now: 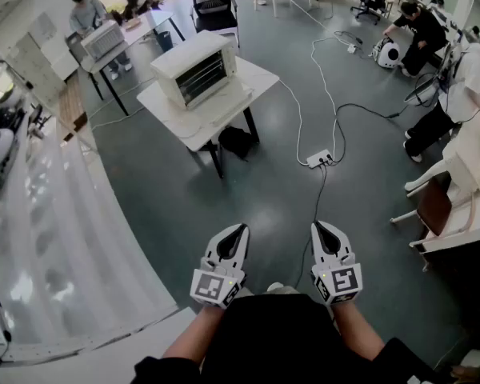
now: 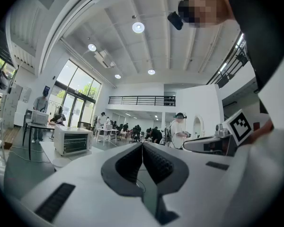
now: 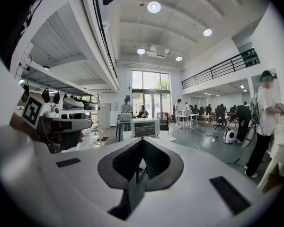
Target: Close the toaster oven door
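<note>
The white toaster oven point(image 1: 196, 69) stands on a small white table point(image 1: 252, 77) across the room, its dark slatted front facing me. From this distance I cannot tell how its door stands. It shows small in the left gripper view as the toaster oven point(image 2: 72, 140) and in the right gripper view as the toaster oven point(image 3: 144, 126). My left gripper point(image 1: 242, 229) and right gripper point(image 1: 318, 226) are held side by side close to my body, far from the oven, over the grey floor. Both are shut with nothing between the jaws: left gripper point(image 2: 142, 144), right gripper point(image 3: 143, 140).
A power strip point(image 1: 318, 158) with white cables lies on the floor between me and the table. A dark bag point(image 1: 238, 141) sits under the table. A long white counter point(image 1: 56, 238) runs along the left. People work at the right, near a white desk point(image 1: 464, 230).
</note>
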The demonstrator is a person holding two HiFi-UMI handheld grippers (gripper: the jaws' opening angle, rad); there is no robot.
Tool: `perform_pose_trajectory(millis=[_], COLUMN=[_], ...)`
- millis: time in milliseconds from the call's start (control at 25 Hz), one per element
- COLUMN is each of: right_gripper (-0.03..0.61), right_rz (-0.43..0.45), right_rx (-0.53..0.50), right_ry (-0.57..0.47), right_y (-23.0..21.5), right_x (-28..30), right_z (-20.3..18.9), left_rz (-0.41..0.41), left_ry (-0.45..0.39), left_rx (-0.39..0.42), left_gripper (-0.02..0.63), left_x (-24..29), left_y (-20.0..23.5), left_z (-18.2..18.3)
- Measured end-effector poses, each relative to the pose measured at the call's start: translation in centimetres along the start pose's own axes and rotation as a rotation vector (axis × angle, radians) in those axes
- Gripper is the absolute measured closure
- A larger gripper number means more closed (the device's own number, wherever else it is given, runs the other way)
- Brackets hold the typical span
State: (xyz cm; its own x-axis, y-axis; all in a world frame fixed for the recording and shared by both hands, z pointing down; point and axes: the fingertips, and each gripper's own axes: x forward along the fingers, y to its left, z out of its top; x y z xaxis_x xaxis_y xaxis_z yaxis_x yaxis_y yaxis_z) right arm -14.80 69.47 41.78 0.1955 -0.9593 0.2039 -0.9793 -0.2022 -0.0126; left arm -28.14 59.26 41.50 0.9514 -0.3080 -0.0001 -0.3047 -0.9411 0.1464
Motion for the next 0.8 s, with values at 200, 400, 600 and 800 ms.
perform_pose_trajectory(millis=[200, 400, 600, 800], right_gripper=[0.558, 0.558, 0.558, 0.558], right_rz=[0.020, 0.041, 0.061, 0.064], right_rx=[-0.004, -0.015, 0.015, 0.001], right_ry=[-0.034, -0.022, 0.003, -0.004], right_y=[-0.9, -2.3, -3.7, -5.1], right_x=[-0.2, -0.6, 1.9, 6.3], right_z=[-0.4, -1.7, -2.7, -2.0], left_rz=[0.011, -0.016, 0.014, 0.001], left_ry=[-0.006, 0.037, 0.060, 0.052], left_rx=[0.003, 0.021, -0.002, -0.032], left_gripper=[0.595, 0.595, 0.595, 0.595], left_x=[1.0, 1.6, 4.3, 8.0], left_y=[-0.4, -1.8, -0.1, 2.3], left_z=[-0.9, -2.7, -3.0, -3.5])
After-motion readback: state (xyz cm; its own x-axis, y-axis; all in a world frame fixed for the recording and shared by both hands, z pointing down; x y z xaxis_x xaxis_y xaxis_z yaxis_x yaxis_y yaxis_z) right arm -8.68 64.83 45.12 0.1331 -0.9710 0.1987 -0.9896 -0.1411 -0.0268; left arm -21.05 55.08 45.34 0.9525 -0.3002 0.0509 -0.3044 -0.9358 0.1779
